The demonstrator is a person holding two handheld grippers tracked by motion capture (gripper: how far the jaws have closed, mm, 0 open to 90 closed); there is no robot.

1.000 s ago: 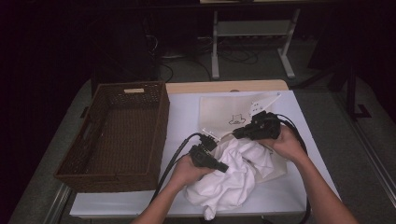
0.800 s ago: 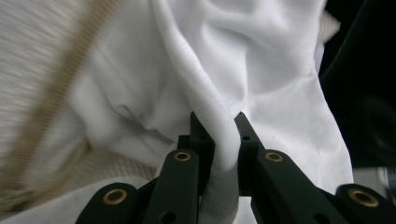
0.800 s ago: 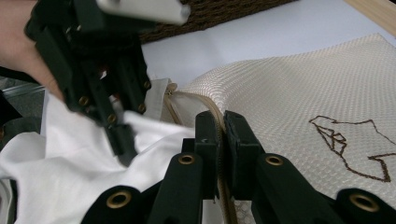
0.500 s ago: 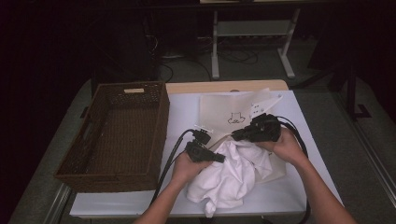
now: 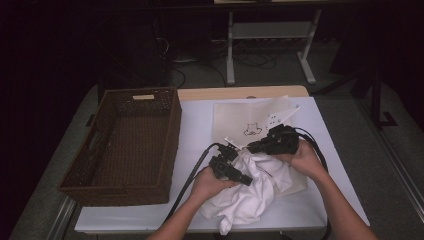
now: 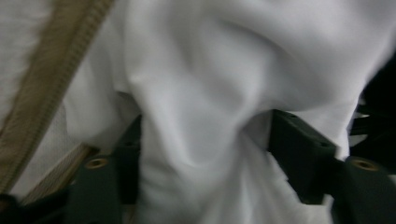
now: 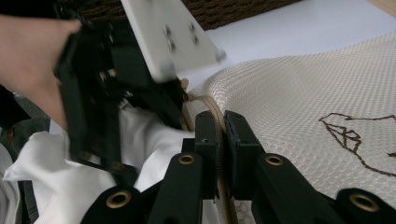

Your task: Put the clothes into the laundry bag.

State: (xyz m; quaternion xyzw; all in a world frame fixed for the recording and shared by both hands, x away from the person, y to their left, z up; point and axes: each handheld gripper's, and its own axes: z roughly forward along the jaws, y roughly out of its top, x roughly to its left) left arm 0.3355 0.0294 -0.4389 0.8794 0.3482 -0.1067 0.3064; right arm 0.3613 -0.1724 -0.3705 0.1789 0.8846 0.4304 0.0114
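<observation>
Seen from above: two forearms entering from the bottom edge, angled inward over a white-covered table (image 5: 200,125), each hand wrapped around a black gripper.

Left hand (image 5: 207,184) low and near the table's front, palm down, wrist bent slightly, left gripper (image 5: 245,180) pointing toward the right hand and lying on a crumpled white cloth (image 5: 250,200). Jaws parted, having just been opening. In the left gripper view, a thick fold of the white cloth (image 6: 196,116) bulging up between the two black fingers (image 6: 299,149), loose, not pinched; a tan zipper band (image 6: 42,93) running diagonally just left of the left finger.

Right hand (image 5: 302,159) farther from the person, knuckles up, right gripper (image 5: 252,147) pointing left toward the other gripper, tips of the two tools near each other. In the right gripper view, jaws pressed together on the tan edge (image 7: 220,140) of a cream mesh bag (image 7: 303,102), the band clamped between the pads and running out past them. Embroidered brown outline on the mesh just right of the fingers; white cloth just left of them; the left gripper and its grey plate (image 7: 168,32) close ahead to the left.

Dark woven basket (image 5: 125,142) well apart, left of both grippers.
</observation>
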